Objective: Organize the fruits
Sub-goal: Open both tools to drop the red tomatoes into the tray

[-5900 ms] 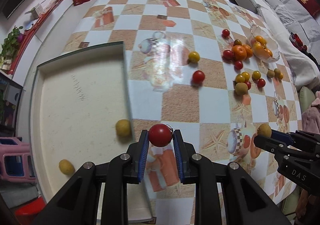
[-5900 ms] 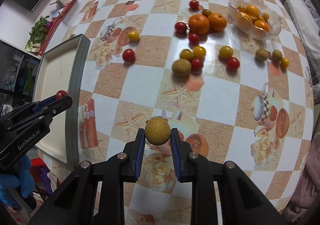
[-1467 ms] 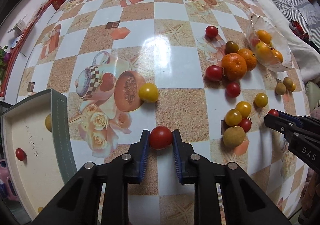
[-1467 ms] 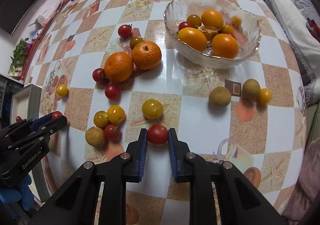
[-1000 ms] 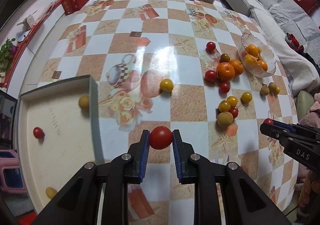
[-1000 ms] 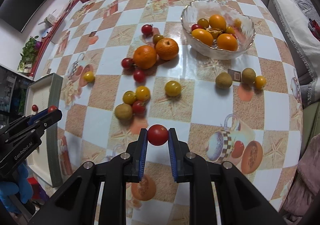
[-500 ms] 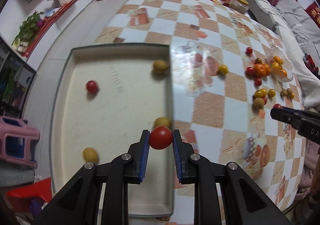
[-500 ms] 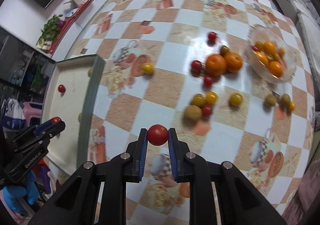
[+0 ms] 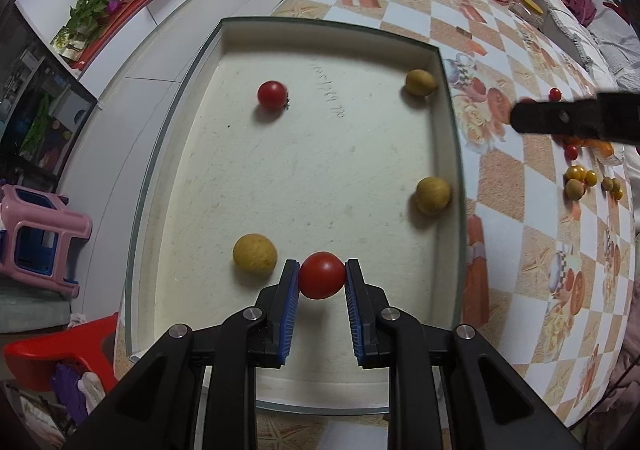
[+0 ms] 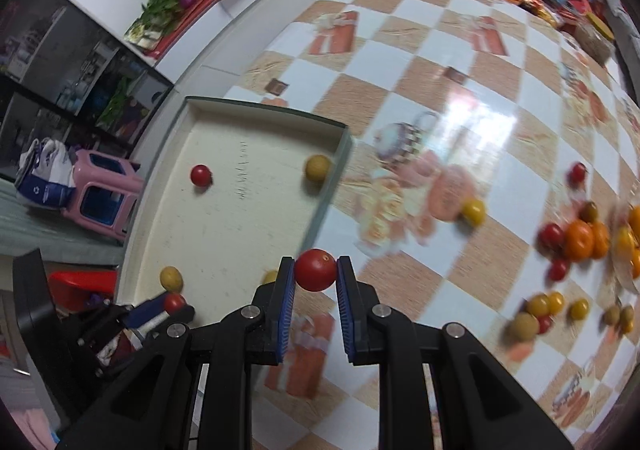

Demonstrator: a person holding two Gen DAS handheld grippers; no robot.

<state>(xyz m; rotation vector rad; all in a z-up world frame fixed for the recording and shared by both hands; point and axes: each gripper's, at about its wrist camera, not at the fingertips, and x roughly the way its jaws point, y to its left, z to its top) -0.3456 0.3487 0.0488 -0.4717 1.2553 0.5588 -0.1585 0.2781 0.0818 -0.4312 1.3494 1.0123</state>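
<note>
My left gripper (image 9: 322, 276) is shut on a red tomato (image 9: 321, 275) and holds it over the near part of the shallow cream tray (image 9: 304, 24). In the tray lie another red tomato (image 9: 272, 94) and three yellow-brown fruits (image 9: 255, 254) (image 9: 433, 195) (image 9: 420, 82). My right gripper (image 10: 315, 270) is shut on a second red tomato (image 10: 315, 269) above the tablecloth, just right of the tray's edge (image 10: 326, 202). The left gripper also shows in the right wrist view (image 10: 172, 304), low over the tray.
Loose tomatoes, oranges (image 10: 579, 239) and small yellow fruits (image 10: 474, 211) lie on the checked tablecloth at the right. A pink stool (image 9: 36, 234) and a red stool (image 9: 52, 354) stand on the floor left of the table. Packets and boxes crowd the far table end.
Both grippers have moved left with their tomatoes. The left one now hangs lower over the tray's near part; the right one has come close to the tray's right edge.
</note>
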